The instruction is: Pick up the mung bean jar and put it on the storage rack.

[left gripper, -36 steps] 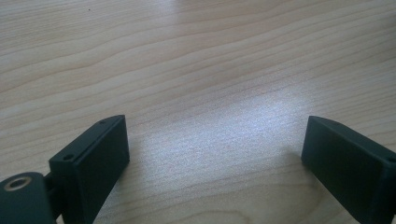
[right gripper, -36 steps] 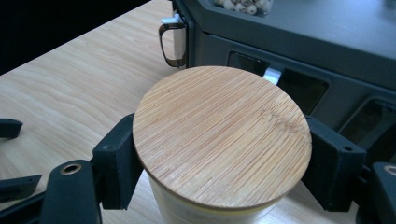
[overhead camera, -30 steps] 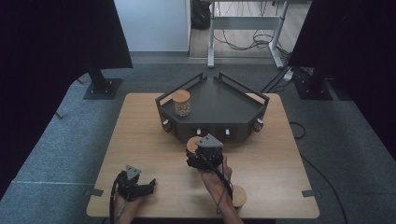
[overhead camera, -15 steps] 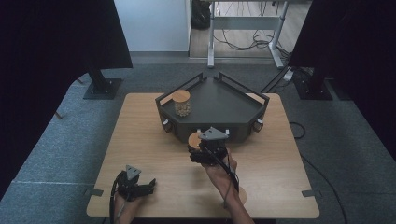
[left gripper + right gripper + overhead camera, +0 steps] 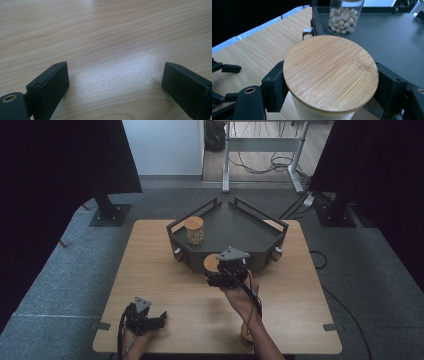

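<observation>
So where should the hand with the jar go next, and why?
Probably forward over the dark tray's rim, then down. The right gripper is shut on the bamboo-lidded jar, held at the tray's front edge, and another jar stands inside with bare floor beside it.

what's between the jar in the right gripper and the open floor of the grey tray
Only the tray's near wall, below the held jar in the right gripper. The tray floor behind it is bare; the other jar stands at the left corner, off to the side.
</observation>
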Motion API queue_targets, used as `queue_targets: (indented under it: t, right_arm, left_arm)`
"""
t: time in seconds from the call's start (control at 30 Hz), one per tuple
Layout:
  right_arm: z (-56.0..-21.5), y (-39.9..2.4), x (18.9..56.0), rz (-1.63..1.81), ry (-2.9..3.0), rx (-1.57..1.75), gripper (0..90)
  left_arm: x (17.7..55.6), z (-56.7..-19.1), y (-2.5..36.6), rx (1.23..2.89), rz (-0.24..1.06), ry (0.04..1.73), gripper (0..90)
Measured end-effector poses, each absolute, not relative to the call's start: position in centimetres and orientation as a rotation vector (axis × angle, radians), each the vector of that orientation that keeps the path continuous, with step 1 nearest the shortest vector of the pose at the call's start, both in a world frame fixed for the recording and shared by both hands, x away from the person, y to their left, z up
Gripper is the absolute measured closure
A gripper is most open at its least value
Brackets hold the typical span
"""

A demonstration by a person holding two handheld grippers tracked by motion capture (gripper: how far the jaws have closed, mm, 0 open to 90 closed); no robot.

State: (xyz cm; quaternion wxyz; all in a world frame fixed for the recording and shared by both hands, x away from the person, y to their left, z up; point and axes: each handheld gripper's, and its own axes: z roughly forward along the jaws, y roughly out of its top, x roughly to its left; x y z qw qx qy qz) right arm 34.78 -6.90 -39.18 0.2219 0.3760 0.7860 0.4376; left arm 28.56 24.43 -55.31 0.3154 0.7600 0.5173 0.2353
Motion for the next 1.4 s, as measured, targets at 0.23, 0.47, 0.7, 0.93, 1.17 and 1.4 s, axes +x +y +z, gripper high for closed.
queue_targets:
  t: [0.23, 0.47, 0.7, 0.93, 1.17, 1.4]
  right_arm:
    - [-38.4, -7.5, 35.7, 1.216, 2.186, 1.018, 23.6]
    - [-37.5, -8.2, 36.8, 1.222, 2.178, 1.017, 23.6]
    - [-36.3, -8.7, 38.2, 1.219, 2.177, 1.000, 23.6]
    - [-35.4, -9.0, 39.6, 1.220, 2.167, 0.995, 23.6]
    - [-34.8, -9.5, 41.1, 1.219, 2.149, 1.001, 23.6]
    - [-34.6, -9.7, 42.8, 1.226, 2.139, 1.003, 23.7]
  left_arm:
    - [28.6, -55.3, 24.4, 2.002, 0.620, 1.362, 7.3]
    - [28.6, -55.3, 24.4, 2.002, 0.620, 1.362, 7.3]
    - [28.6, -55.3, 24.4, 2.002, 0.619, 1.362, 7.3]
    - [28.6, -55.3, 24.4, 2.001, 0.620, 1.362, 7.4]
    - [28.6, -55.3, 24.4, 1.999, 0.621, 1.362, 7.4]
    - [28.6, -55.3, 24.4, 1.999, 0.621, 1.362, 7.4]
